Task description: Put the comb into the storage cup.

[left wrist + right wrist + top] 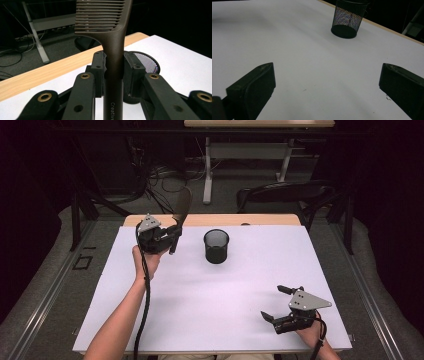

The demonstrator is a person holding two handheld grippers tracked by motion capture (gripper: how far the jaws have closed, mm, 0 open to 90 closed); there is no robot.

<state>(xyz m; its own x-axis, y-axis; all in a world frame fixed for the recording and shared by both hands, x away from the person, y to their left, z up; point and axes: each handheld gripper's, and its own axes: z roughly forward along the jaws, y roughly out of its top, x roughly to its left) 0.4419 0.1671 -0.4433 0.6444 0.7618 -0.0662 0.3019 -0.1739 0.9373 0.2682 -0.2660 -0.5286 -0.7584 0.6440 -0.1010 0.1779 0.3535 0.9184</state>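
Left gripper [172, 234]: fingers clamped on brown comb [113, 50] handle, teeth up, raised left of mesh cup [216, 246] | Right gripper [281, 303]: fingers apart, nothing held, low at near right of white bench [200, 305]

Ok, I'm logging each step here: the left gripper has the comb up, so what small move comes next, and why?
Probably carry the comb sideways until it hangs over the mesh cup. The left gripper is clamped on its handle, teeth up, beside the cup rather than above it; the right gripper rests open, well clear.
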